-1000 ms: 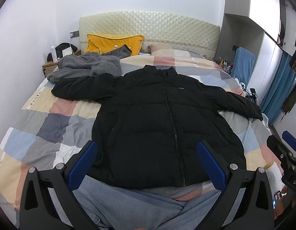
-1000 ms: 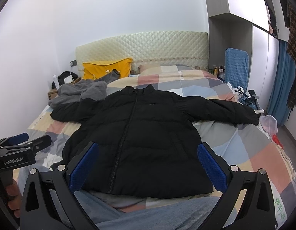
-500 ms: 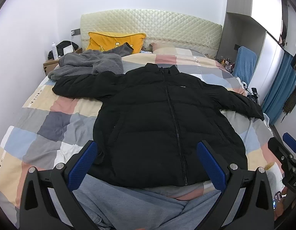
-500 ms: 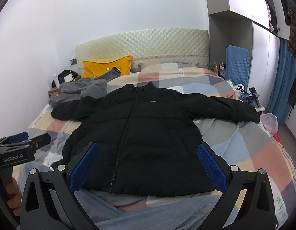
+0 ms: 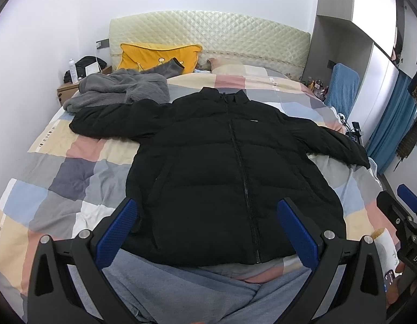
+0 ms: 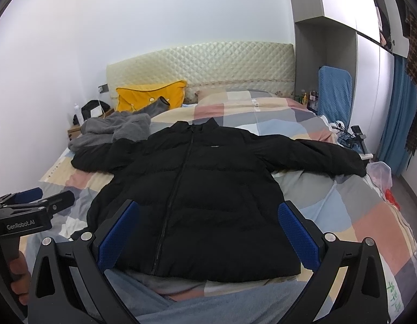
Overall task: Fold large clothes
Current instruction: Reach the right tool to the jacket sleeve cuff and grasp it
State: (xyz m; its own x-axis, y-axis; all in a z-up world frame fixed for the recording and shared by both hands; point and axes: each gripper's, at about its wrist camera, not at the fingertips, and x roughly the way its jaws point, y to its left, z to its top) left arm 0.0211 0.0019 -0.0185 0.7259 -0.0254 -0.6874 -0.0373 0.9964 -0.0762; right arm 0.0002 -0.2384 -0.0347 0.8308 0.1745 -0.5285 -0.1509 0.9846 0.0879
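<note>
Black puffer jacket [image 5: 230, 178], zipped, spread flat face-up on the bed [image 5: 73, 172], sleeves out. Left tongs [image 5: 205, 226] and right tongs [image 6: 208, 229] released, empty. Folding unstarted; next, likely grasp a sleeve.

Both wrist cams sit low at the foot of the bed [image 5: 73, 162], aimed toward the headboard [image 6: 203, 64], left one slightly closer; both share the black jacket [image 5: 222, 167]
</note>
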